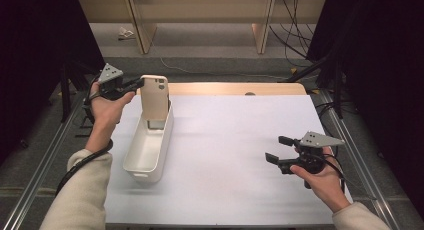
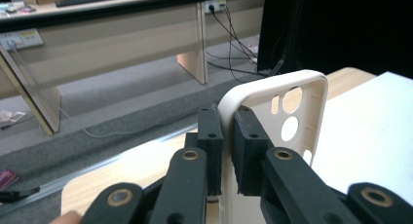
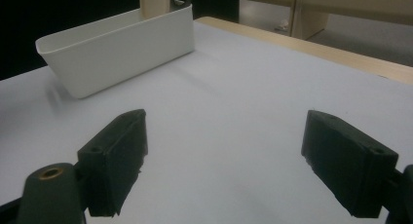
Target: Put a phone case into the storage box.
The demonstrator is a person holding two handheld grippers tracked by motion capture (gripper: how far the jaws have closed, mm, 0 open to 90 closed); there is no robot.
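Both jaws of the left gripper clamp the phone case's edge, while the right gripper's jaws stand apart.

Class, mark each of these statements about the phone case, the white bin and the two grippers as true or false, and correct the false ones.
1. The left gripper is shut on the edge of the phone case. True.
2. The phone case lies flat on the table. False: it stands upright over the far end of the white bin.
3. The right gripper is open, with nothing between its jaws. True.
4. The right gripper holds the white bin. False: it is apart from the bin, over bare table.
5. The phone case has camera cut-outs near its top. True.
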